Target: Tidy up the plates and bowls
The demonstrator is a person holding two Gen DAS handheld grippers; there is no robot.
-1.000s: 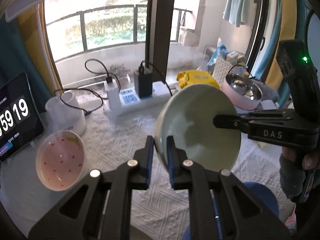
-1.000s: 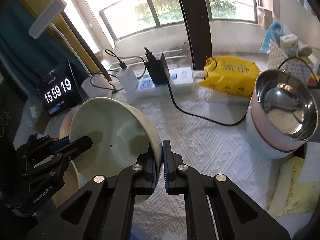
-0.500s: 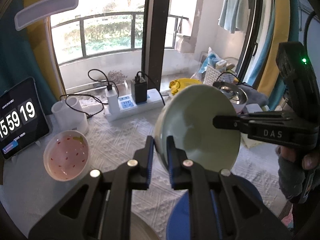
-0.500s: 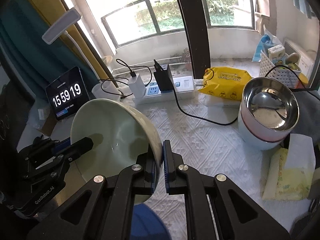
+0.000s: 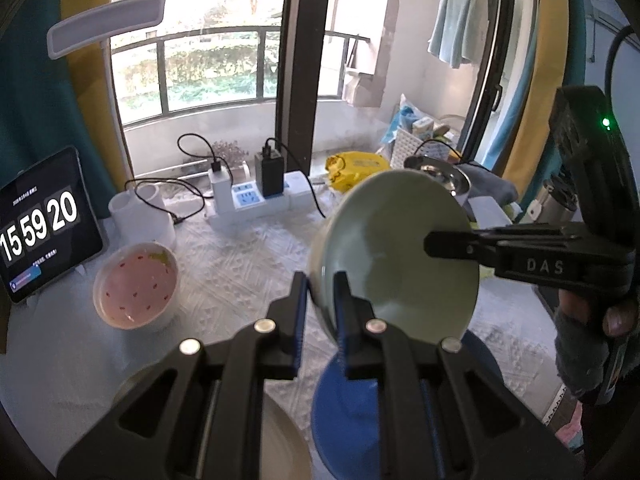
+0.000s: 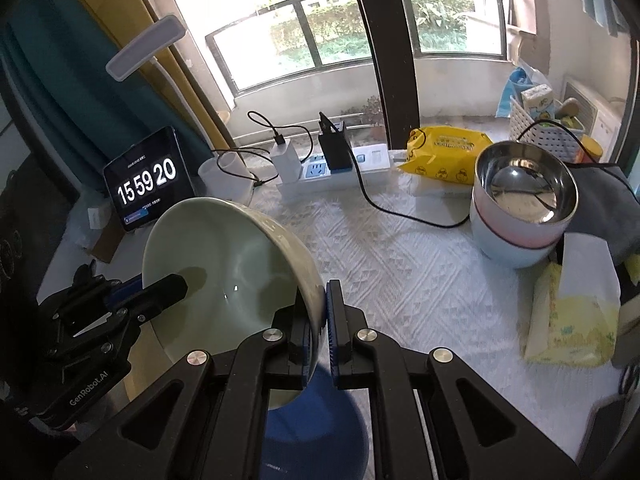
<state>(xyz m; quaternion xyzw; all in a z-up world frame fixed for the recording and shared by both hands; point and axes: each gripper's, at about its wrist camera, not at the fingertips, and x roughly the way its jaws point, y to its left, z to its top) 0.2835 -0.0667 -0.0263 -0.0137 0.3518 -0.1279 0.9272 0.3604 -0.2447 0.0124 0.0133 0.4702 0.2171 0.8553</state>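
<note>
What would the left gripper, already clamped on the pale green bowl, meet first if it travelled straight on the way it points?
Past the pale green ceramic bowl its jaws hold, the left gripper would probably reach the white textured tablecloth; depth is uncertain.

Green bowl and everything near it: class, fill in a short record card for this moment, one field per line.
held item: green bowl, tilted, lifted off the table
left tool: shut on the bowl's rim
right tool: shut on the opposite rim
below the bowl: blue dish
left side of table: pink speckled bowl, clock screen
right side of table: steel bowl nested in stacked bowls
surface: white cloth
</note>
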